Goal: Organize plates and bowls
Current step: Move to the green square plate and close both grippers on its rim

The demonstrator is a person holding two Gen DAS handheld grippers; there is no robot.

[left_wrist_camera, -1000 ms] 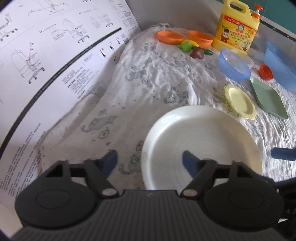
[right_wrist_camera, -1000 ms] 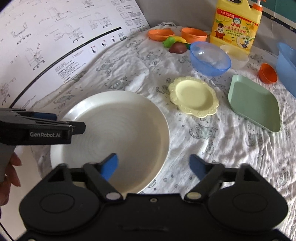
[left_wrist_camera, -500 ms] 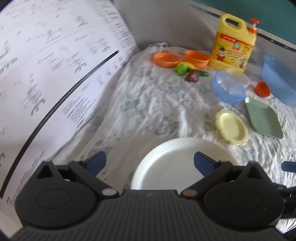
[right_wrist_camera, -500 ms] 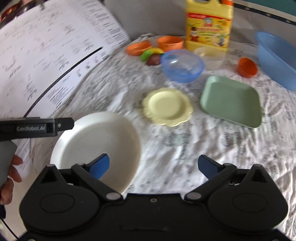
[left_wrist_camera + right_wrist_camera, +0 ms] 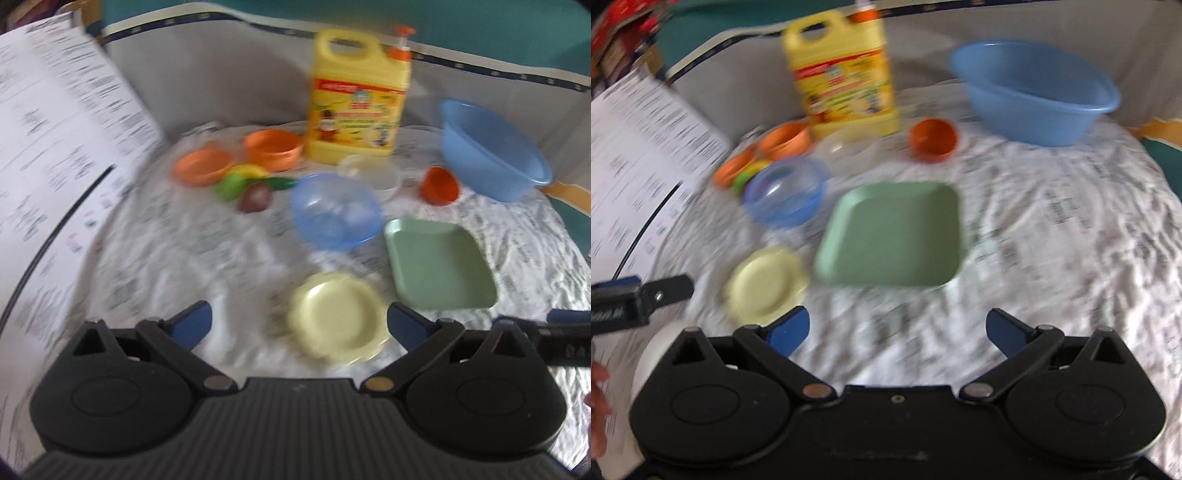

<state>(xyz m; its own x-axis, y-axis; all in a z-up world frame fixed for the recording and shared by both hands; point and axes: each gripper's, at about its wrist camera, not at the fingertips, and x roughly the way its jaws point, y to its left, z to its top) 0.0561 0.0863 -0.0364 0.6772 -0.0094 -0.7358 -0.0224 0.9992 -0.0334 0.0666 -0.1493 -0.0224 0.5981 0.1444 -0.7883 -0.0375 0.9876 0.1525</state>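
Both grippers have swung away from the large white round plate (image 5: 653, 354), now only a sliver at the lower left of the right wrist view, toward the other dishes. The left gripper (image 5: 299, 325) has just been opening and stands wide apart with nothing between its jaws; the right gripper (image 5: 897, 330) is likewise spread and empty. Just beyond the left one lies the small pale-yellow scalloped plastic plate (image 5: 338, 319), flat on the cat-print cloth (image 5: 177, 258), face up, beside the green square plastic plate (image 5: 892, 236). It looks light, stiff and somewhat slippery; its raised rim is the likely place to pinch. Being round, it has no long axis.
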